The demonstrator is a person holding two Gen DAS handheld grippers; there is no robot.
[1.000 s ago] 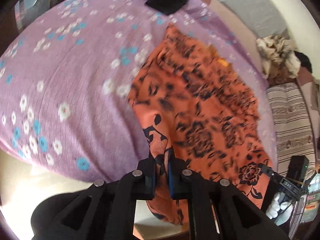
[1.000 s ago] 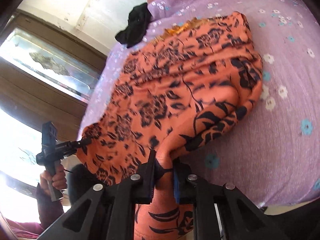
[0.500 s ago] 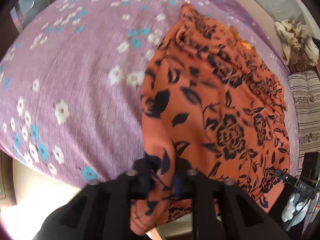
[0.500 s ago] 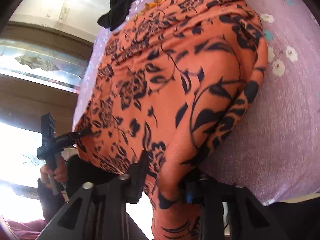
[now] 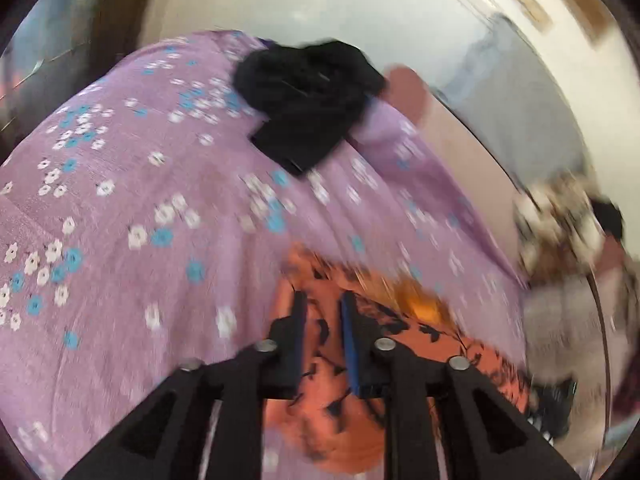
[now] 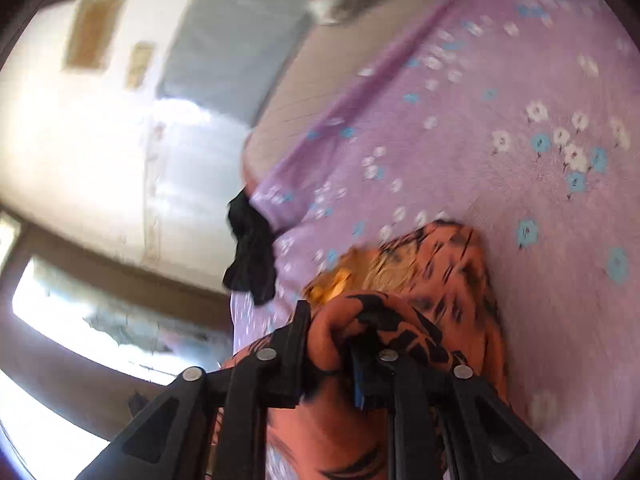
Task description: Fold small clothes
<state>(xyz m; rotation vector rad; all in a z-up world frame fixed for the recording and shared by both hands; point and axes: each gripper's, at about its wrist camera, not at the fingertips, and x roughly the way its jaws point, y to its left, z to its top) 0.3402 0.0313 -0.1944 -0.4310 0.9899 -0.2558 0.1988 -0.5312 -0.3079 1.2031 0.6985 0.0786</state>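
Note:
An orange garment with black flowers (image 5: 404, 332) lies folded over on the purple flowered bedspread (image 5: 120, 216). My left gripper (image 5: 323, 300) hovers over its far edge with the jaws slightly apart; orange cloth shows between them and no pinch is visible. In the right wrist view the garment (image 6: 448, 272) bunches up in front of my right gripper (image 6: 330, 312), whose jaws hold a thick roll of the orange cloth. Both views are motion-blurred.
A black garment (image 5: 308, 96) lies at the far edge of the bed, also seen in the right wrist view (image 6: 250, 256). A pile of beige cloth (image 5: 560, 216) sits at the right. A wall (image 6: 80, 128) and a window (image 6: 100, 320) lie beyond the bed.
Both grippers have carried the near edge of the orange garment forward over itself toward its far edge. The left jaws have parted slightly. The cameras now point farther across the bed.

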